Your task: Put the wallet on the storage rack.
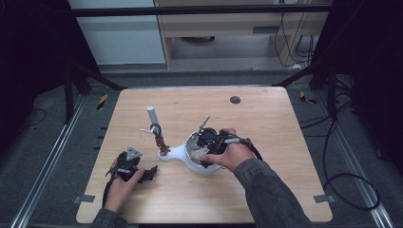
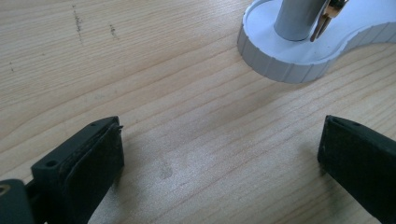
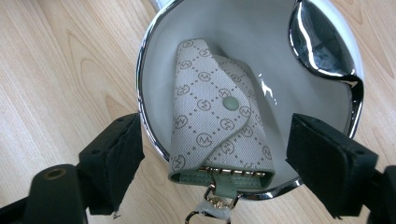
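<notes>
A grey monogram key pouch (image 3: 215, 116) with a snap button and green trim lies in the white, chrome-rimmed bowl (image 3: 149, 70) of a white stand (image 1: 172, 153). Its metal clasp (image 3: 212, 205) hangs over the near rim. My right gripper (image 3: 212, 140) straddles the pouch with both pads clear of it, open; in the high view the right gripper (image 1: 208, 145) sits over the bowl. My left gripper (image 2: 222, 140) is open above bare wood, short of the stand's round base (image 2: 289, 60) and grey post (image 2: 296, 18). The left gripper (image 1: 148, 173) rests at the table's front left.
The stand's upright post (image 1: 152, 116) carries a small hook with something brown hanging from it. A dark round mark (image 1: 235, 99) sits near the wooden table's (image 1: 266, 190) far edge. Black frame legs and cables flank the table on the floor.
</notes>
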`<state>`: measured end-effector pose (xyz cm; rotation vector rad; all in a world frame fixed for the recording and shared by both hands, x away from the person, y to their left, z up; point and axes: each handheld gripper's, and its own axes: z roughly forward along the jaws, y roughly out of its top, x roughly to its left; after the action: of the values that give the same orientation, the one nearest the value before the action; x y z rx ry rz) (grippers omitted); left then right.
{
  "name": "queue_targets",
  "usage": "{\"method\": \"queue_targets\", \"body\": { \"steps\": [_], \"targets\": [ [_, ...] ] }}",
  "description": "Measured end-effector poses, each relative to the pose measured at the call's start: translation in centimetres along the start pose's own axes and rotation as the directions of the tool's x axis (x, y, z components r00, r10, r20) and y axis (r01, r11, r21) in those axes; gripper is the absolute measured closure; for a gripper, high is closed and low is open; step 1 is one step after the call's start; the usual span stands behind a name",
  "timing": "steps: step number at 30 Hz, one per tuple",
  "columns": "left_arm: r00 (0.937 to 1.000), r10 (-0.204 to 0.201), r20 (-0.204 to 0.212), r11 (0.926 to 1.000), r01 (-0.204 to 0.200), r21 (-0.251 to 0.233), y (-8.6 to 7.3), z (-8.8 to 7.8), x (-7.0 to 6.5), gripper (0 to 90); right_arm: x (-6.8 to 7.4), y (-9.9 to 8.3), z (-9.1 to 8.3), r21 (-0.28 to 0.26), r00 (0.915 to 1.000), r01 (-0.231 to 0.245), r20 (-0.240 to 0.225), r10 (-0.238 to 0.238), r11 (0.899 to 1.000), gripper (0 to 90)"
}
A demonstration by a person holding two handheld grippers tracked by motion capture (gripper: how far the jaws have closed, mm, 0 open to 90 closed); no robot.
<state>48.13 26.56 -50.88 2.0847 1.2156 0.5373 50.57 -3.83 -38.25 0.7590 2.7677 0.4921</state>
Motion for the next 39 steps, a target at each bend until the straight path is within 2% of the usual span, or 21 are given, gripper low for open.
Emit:
{"method": "queue_targets", "body": {
  "steps": [12, 31, 39],
  "targets": [
    [1.0, -0.003, 0.0, 1.0, 0.003, 0.0, 0.0, 0.0, 0.0, 0.0, -0.1, -0.8, -0.2, -0.017, 0.9999, -0.009, 0.008, 0.009, 1.0, 7.6],
    [1.0, -0.002, -0.001, 1.0, 0.002, 0.0, 0.0, 0.0, -0.1, 0.0, -0.3, -1.7, -1.1, -0.06, 0.9998, -0.015, 0.014, 0.015, 0.998, 6.6],
    [1.0, 0.001, 0.0, 1.0, -0.001, 0.003, 0.0, 0.0, -0.1, 0.0, -0.6, -2.6, -2.0, -0.119, 0.9995, -0.021, 0.019, 0.023, 0.993, 6.6]
  ]
}}
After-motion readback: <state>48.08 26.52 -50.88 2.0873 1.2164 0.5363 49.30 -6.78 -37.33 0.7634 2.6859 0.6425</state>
